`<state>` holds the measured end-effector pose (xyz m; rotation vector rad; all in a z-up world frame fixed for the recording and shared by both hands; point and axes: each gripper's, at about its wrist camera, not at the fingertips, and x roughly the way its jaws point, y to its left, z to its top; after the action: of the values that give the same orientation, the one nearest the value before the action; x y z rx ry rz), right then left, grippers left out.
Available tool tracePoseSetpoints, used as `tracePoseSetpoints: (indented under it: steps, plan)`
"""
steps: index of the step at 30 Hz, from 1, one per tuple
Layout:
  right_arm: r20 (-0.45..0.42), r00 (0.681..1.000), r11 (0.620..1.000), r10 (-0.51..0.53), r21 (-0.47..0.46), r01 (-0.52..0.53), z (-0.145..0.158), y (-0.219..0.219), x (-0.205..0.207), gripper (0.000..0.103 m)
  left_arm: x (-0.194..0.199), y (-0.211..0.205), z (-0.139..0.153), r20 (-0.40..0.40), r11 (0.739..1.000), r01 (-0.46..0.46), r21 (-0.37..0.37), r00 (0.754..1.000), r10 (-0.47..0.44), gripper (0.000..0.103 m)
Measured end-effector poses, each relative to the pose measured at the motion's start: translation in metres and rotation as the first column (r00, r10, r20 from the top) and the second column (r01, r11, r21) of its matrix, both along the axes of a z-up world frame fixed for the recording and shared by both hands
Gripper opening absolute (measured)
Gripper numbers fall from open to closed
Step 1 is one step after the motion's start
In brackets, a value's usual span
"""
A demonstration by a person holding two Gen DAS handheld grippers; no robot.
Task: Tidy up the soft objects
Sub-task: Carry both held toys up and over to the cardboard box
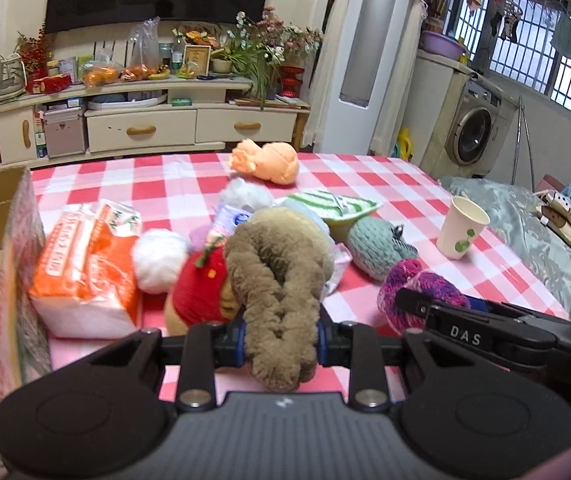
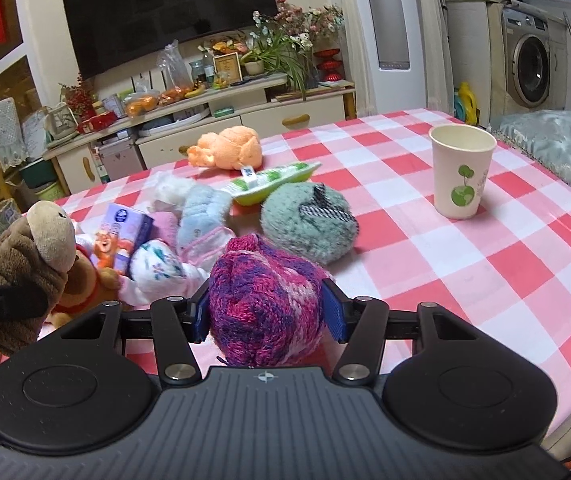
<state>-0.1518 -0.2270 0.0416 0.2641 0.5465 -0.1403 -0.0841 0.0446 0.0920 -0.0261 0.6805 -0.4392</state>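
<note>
Two soft things are held at once above a desk point(image 2: 425, 240) covered in red-and-white check. A brown plush toy point(image 1: 277, 280) is pinched between the blue pads of the left hand-held gripper point(image 1: 279, 340), its body hanging down through the jaws. A pink-and-purple knitted piece point(image 2: 265, 300) is clamped in the right hand-held gripper point(image 2: 267, 316), the blue pads pressed against its sides.

Several more soft items are heaped at the middle of the desk: a red-shirted bear point(image 1: 201, 292) just behind the brown toy, a white fluffy ball point(image 1: 161, 260) beside it, a grey-green knitted ball point(image 2: 309, 224) with a striped loop, a pale blue sock point(image 2: 203, 212) and a white patterned cloth point(image 2: 157, 268). A purple carton point(image 2: 123, 236) is seen among them. An orange plush toy point(image 2: 229, 148) is lying apart, near the far edge. An orange tissue pack point(image 1: 85, 268) is placed at the left, and a paper cup point(image 2: 461, 172) is standing upright at the right, well apart from the heap. A green-and-white striped pouch point(image 2: 273, 182) is lying behind the knitted ball.
</note>
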Motion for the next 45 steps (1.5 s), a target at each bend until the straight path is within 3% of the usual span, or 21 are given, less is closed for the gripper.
tracePoseSetpoints:
  steps: [16, 25, 32, 45]
  plan:
    - [0.084, 0.990, 0.993, 0.112, -0.033, -0.110, 0.029, 0.032, 0.017, 0.068, -0.002, 0.059, 0.031, 0.045, 0.993, -0.093, -0.073, 0.994, 0.096, 0.029]
    - [0.119, 0.963, 0.971, 0.241, -0.034, -0.239, 0.044, 0.070, 0.035, 0.068, 0.001, 0.107, 0.039, 0.062, 0.972, -0.212, -0.102, 0.974, 0.219, 0.029]
    - [0.140, 0.921, 0.931, 0.364, -0.014, -0.365, 0.055, 0.108, 0.055, 0.068, 0.007, 0.146, 0.039, 0.070, 0.937, -0.339, -0.083, 0.936, 0.345, 0.029]
    - [0.135, 0.817, 0.825, 0.560, -0.006, -0.565, 0.062, 0.197, 0.078, 0.068, 0.020, 0.207, 0.026, 0.023, 0.839, -0.542, -0.048, 0.839, 0.543, 0.030]
